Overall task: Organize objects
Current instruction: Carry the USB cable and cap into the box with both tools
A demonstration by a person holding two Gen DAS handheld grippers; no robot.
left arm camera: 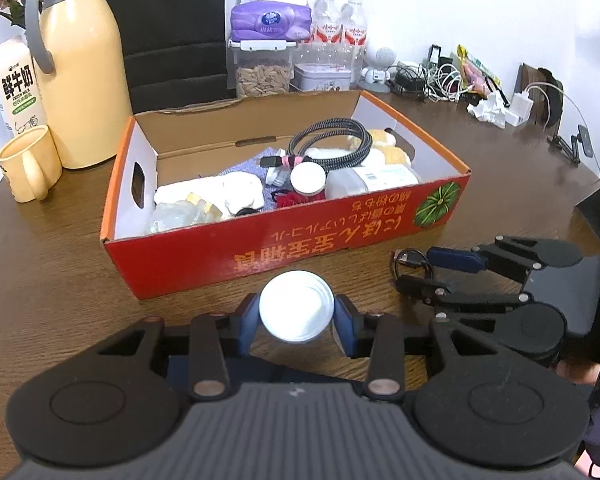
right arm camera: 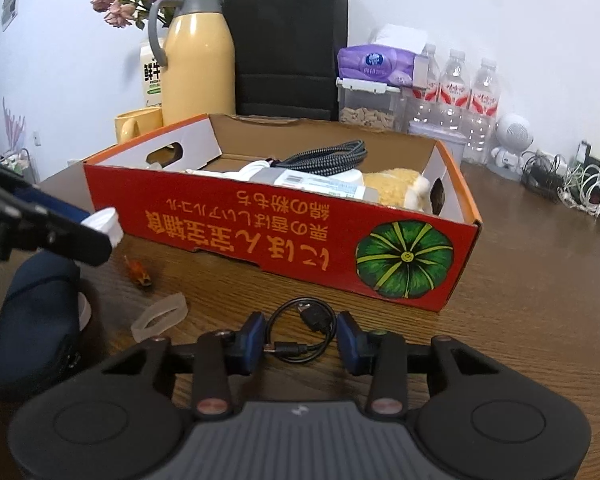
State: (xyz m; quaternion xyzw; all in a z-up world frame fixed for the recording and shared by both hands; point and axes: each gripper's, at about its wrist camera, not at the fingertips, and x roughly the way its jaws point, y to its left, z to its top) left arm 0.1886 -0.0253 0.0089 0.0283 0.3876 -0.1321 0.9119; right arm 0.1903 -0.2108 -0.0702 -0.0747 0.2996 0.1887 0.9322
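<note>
Before me the dark wooden table [right arm camera: 520,320] bears the red cardboard box [right arm camera: 284,236], a coiled black cable [right arm camera: 300,330], a clear band [right arm camera: 160,317] and my cream mug [left arm camera: 26,166].

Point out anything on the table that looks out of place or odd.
Loose bits lie in front of the red box rather than in it: a small orange object, a clear band and a coiled black cable. The box's print reads upside down from here. Nothing looks spilled or broken.

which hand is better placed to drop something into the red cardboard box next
Left. The left gripper already clamps the round white lid just before the red cardboard box; the right gripper merely straddles the coiled black cable on the table.
</note>
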